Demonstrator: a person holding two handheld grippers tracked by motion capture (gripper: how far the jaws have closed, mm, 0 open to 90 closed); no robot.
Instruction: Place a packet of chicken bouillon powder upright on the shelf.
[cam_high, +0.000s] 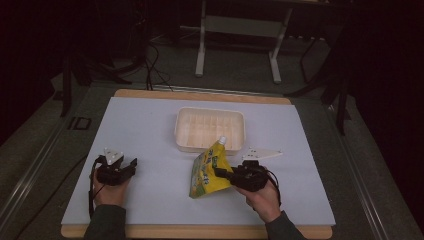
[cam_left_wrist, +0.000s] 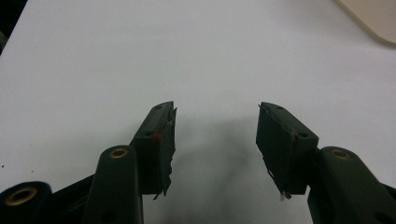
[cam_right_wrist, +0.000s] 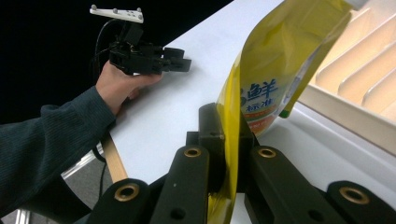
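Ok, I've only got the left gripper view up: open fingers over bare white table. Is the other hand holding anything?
Observer: Yes, the right gripper is shut on a yellow pouch.
Operator: Where on the pouch does it grip?
Observer: On its side edge; the right gripper view has the fingers pinching that edge.
Operator: And that pale corner at my top right?
Observer: A cream tray with dividers, beyond the pouch's white cap.
Operator: Where's the left gripper?
Observer: The left gripper sits at the table's near left, holding nothing.
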